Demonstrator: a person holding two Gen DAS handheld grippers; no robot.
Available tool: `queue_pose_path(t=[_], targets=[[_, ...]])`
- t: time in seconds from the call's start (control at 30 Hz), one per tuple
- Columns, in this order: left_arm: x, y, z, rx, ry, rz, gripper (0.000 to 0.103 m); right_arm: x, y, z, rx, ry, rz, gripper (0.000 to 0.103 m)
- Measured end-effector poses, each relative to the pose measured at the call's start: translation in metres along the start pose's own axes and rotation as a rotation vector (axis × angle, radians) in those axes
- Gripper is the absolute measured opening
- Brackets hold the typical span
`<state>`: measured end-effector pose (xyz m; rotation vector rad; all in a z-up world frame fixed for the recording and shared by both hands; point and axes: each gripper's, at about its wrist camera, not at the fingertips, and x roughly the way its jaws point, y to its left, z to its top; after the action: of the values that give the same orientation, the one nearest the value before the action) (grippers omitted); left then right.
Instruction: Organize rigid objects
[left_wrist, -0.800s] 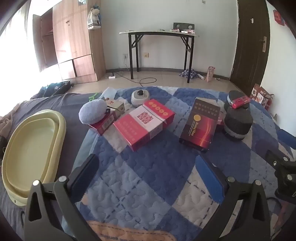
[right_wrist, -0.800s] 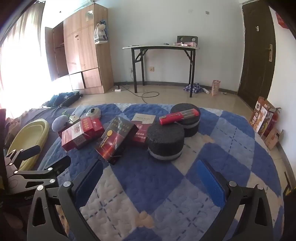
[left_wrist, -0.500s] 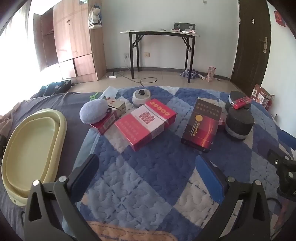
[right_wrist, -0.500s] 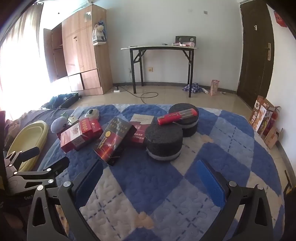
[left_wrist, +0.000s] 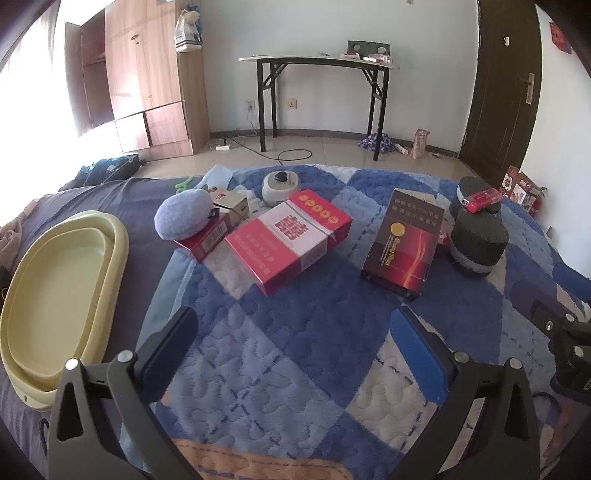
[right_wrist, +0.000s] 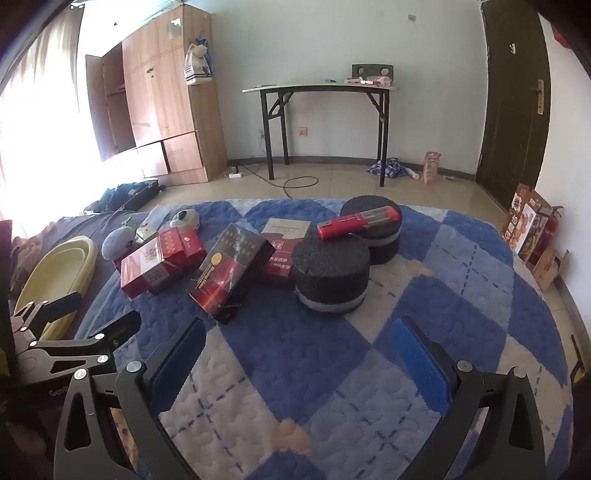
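Note:
On a blue and white quilt (left_wrist: 280, 332) lie a red and white box (left_wrist: 291, 240), a dark red box (left_wrist: 404, 243), two black foam cylinders (right_wrist: 332, 277) (right_wrist: 373, 225) and a red tube (right_wrist: 358, 223) on the far cylinder. A blue-grey pouch (left_wrist: 183, 218) rests on a small red box (left_wrist: 205, 240) beside a white round device (left_wrist: 280, 184). A yellow tub (left_wrist: 51, 299) sits at the left. My left gripper (left_wrist: 295, 343) is open above bare quilt, short of the boxes. My right gripper (right_wrist: 295, 354) is open too, nothing between its fingers, near the closer cylinder.
A flat maroon box (right_wrist: 284, 247) lies behind the dark red box. Beyond the quilt are a tiled floor, a black-legged table (left_wrist: 321, 99), a wooden wardrobe (left_wrist: 147, 77), a dark door (left_wrist: 506, 85) and cartons (right_wrist: 532, 229) at the right.
Both views have shifted slightly, with the objects drifting a little; both grippers stay wide open and nothing was touched.

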<state>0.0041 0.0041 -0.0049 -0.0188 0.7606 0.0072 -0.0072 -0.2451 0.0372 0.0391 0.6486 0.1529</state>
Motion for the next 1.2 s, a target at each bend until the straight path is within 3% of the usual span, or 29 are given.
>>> queue_pose_path(t=[1.2], targets=[[-0.003, -0.015, -0.004, 0.014, 0.002, -0.009, 0.103, 0.002, 0.003, -0.002, -0.009, 0.004, 0.005, 0.103]])
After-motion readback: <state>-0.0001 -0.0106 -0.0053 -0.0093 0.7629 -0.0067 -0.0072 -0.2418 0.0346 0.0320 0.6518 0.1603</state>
